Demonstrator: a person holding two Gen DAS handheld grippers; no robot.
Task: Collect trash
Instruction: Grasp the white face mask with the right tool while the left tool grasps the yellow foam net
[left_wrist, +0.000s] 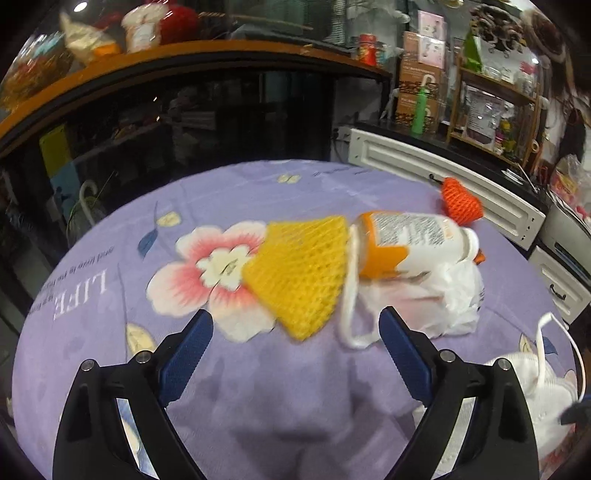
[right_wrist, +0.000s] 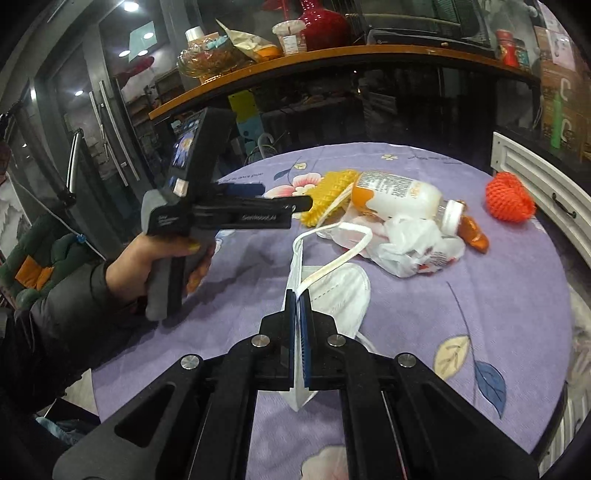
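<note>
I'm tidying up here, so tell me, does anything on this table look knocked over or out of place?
Yes. The white and orange bottle lies on its side, partly on a crumpled white plastic bag, beside a yellow foam net. An orange foam net sits apart near the table's edge. Nothing looks spilled.

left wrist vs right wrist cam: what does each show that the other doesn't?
Left wrist only: its own tongs open, nothing between them, above the purple cloth.
Right wrist only: the right tongs shut on the white face mask, the person's left hand holding the other device, and the small orange packet by the bottle cap.
Both: yellow foam net, bottle, white plastic bag, orange foam net.
</note>
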